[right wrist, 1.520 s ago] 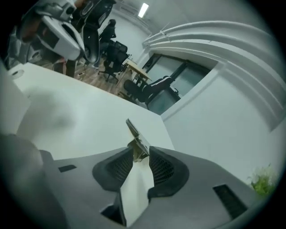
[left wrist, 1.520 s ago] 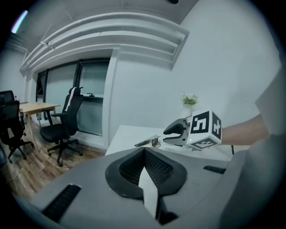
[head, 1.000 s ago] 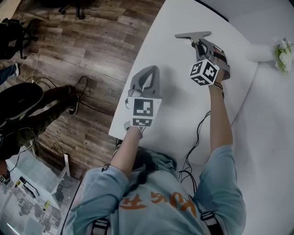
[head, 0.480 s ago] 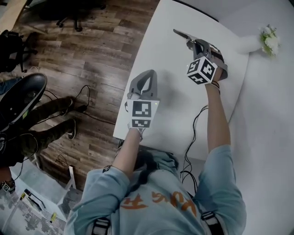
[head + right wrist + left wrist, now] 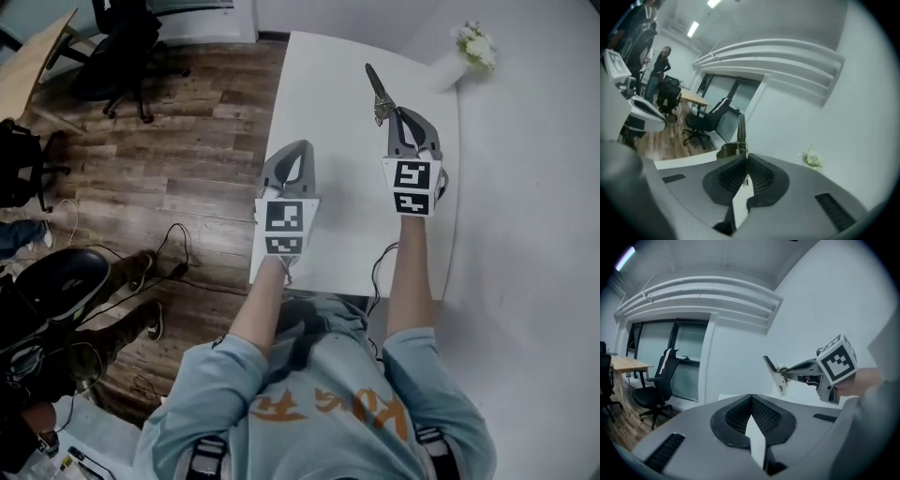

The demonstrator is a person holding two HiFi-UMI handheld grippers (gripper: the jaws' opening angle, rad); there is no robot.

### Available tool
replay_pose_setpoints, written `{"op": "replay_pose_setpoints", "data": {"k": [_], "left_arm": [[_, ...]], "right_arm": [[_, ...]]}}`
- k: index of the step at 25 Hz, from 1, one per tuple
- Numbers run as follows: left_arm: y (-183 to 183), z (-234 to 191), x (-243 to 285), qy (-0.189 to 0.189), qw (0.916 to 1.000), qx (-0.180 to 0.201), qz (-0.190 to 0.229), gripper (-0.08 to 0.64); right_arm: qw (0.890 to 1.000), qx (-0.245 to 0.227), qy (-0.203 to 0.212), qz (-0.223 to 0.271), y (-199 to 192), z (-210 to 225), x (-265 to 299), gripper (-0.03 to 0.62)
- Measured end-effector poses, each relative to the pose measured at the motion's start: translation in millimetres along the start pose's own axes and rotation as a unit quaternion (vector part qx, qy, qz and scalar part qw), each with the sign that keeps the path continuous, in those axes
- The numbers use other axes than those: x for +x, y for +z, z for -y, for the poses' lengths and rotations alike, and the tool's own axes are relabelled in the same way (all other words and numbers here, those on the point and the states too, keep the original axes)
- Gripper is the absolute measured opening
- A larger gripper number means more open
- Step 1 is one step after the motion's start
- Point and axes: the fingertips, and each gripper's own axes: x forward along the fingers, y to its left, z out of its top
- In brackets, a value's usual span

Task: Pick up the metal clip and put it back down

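Risen over the white table (image 5: 319,84), right gripper (image 5: 392,118) clamps the metal clip (image 5: 377,92); left gripper (image 5: 295,150) closed, empty.

Dressed in a light blue short-sleeved shirt (image 5: 319,403), orange print across the back, dark straps (image 5: 206,461) with buckles low on it. Grey moulded shells on left gripper (image 5: 298,145) and right gripper (image 5: 394,114), black meshed pads (image 5: 764,414) inside, a white marker cube (image 5: 284,225) with black squares on each, thin black cable (image 5: 377,277) trailing.
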Motion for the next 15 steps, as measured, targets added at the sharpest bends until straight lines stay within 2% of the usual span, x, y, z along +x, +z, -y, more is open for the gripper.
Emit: {"op": "replay_pose_setpoints", "data": {"k": [3, 6, 8, 11, 15], "left_arm": [[28, 5, -25, -0.015, 0.9994, 0.017, 0.028, 0.024], [52, 8, -37, -0.026, 0.9976, 0.026, 0.059, 0.024], [55, 12, -43, -0.031, 0.997, 0.024, 0.066, 0.023], [57, 20, -47, -0.044, 0.9962, 0.021, 0.072, 0.023], [54, 31, -47, -0.056, 0.9953, 0.025, 0.076, 0.023]], "right_arm": [[0.996, 0.078, -0.033, 0.02, 7, -2, -51, 0.023], [0.984, 0.161, -0.053, 0.049, 4, -6, -90, 0.023], [0.976, 0.2, -0.053, 0.067, -3, -14, -114, 0.023], [0.971, 0.217, -0.057, 0.076, -9, -19, -133, 0.023], [0.975, 0.203, -0.058, 0.075, -9, -17, -141, 0.023]]}}
